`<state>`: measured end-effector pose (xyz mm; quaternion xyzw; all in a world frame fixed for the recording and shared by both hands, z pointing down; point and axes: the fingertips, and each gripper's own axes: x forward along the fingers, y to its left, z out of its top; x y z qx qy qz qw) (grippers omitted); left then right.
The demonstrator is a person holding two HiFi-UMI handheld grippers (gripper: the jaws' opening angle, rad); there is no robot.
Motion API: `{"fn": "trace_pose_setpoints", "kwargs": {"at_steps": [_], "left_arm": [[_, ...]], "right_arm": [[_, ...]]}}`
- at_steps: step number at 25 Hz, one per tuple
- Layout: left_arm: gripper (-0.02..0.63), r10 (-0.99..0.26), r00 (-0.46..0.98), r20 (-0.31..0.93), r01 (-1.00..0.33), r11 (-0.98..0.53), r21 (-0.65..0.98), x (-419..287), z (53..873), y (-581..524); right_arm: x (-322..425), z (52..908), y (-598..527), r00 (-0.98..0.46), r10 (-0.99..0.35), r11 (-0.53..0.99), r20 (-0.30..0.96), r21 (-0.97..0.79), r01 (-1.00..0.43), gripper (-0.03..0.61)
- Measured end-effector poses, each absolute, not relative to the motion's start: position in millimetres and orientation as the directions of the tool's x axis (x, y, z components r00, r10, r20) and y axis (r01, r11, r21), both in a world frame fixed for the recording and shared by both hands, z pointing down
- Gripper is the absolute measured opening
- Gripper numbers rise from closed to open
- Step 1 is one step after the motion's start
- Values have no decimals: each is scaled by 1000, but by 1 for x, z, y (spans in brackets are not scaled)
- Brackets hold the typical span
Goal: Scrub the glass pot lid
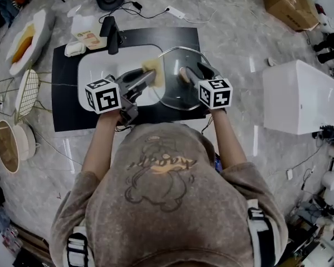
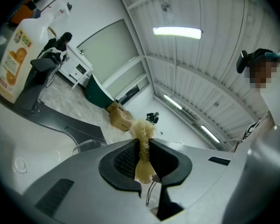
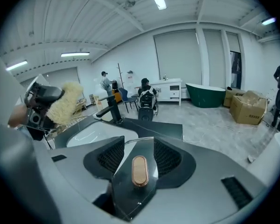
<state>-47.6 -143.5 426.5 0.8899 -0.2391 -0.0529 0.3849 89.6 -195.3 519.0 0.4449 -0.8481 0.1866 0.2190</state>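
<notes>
Right tongs pinch the glass pot lid at its knob, tilted over the sink's right end, near the surface's right edge. Left tongs clamp a loofah pad. Recommended: brace lid firmly, press pad flat, scrub above the basin.

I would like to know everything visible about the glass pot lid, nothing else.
The glass pot lid is round, clear glass with a thin metal-looking rim and an oval copper-coloured knob. It is tilted over the right end of the white sink, gripped between the jaws of the right gripper. The tan scrubbing pad in the left gripper appears to meet its left edge.
</notes>
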Motion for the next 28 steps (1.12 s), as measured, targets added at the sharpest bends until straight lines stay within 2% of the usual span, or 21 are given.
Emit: {"fn": "trace_pose_setpoints", "kwargs": {"at_steps": [7, 10, 14, 17, 19, 28], "left_arm": [[63, -423, 897, 124, -391, -634, 667, -23, 429, -149], [63, -475, 866, 157, -472, -672, 570, -19, 428, -157], [63, -546, 812, 205, -582, -728, 362, -16, 433, -160], [63, -600, 775, 196, -631, -731, 258, -18, 439, -161], [63, -631, 755, 178, -656, -725, 211, -22, 441, -161], [63, -705, 689, 166, -724, -670, 162, -34, 455, -167]], "right_arm": [[126, 473, -163, -492, -768, 468, 411, -164, -868, 189], [132, 456, -149, -498, -799, 461, 336, -188, -867, 133], [137, 451, -135, -468, -838, 430, 279, -190, -883, 69], [136, 456, -128, -441, -856, 403, 270, -188, -896, 45], [134, 460, -125, -429, -864, 388, 264, -192, -901, 4], [139, 476, -127, -377, -890, 335, 258, -191, -923, 2]]}}
